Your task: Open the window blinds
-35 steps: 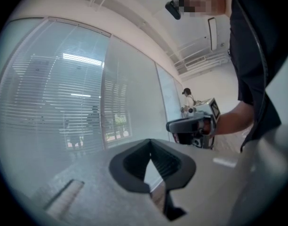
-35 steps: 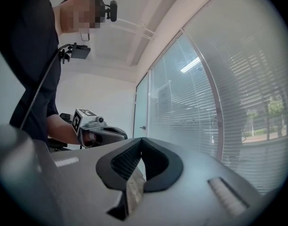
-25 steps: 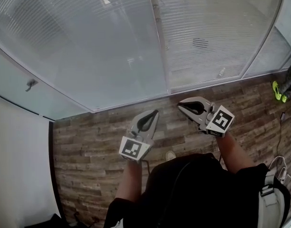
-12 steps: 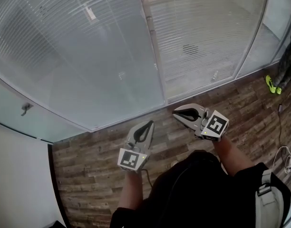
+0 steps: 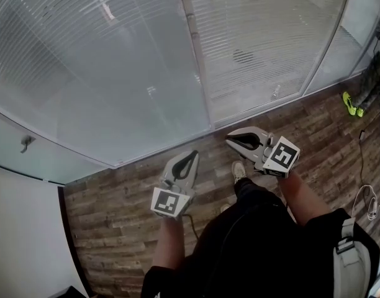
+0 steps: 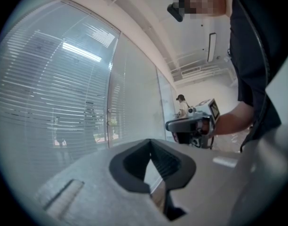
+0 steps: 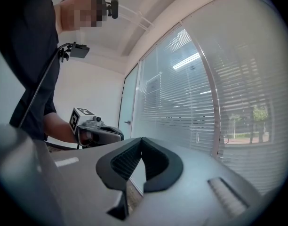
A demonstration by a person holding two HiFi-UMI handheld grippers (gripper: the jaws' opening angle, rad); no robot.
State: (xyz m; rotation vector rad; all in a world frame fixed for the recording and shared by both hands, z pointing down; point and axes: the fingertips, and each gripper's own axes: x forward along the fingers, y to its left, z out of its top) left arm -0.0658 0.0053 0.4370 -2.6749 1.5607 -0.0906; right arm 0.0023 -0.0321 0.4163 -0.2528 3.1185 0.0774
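Facing blinds (image 5: 258, 36), left hand-held gripper (image 5: 192, 154) and right hand-held gripper (image 5: 230, 139) seem closed.

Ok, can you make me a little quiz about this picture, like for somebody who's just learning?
1. True or false: the right tool is gripping the window blinds.
2. What covers the floor? A carpet, B wood planks, C white tiles.
3. Fill in: the left tool's jaws are ___ (apart or together).

Key: 1 false, it holds nothing and hangs over the floor. 2 B. 3 together.
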